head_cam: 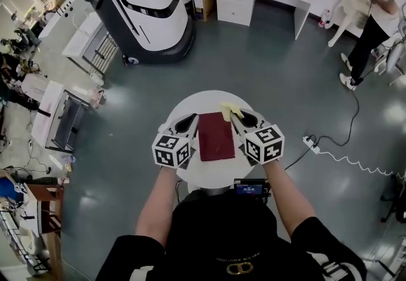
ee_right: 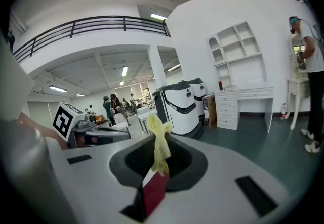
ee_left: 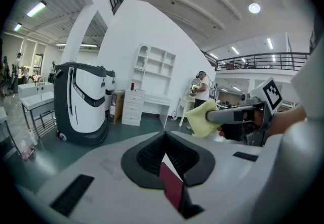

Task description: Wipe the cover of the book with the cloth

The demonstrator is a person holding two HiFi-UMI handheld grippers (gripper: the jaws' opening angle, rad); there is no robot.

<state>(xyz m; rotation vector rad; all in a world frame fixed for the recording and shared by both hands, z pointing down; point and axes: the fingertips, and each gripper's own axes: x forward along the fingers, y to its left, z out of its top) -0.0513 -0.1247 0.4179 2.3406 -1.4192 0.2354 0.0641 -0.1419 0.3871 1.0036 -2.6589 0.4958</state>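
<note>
the left gripper [head_cam: 188,124] is held with its jaws together and nothing between them, just beside the left edge of the book [head_cam: 216,137], probably so that the book can be steadied while it is wiped; the book is laid flat and closed in the middle of the table [head_cam: 209,175], within reach of both sides; the cloth [head_cam: 229,110] is pinched in the closed jaws of the right gripper [head_cam: 244,120] and bunched at the book's far right corner, from where a stroke is judged likely to be started.
</note>
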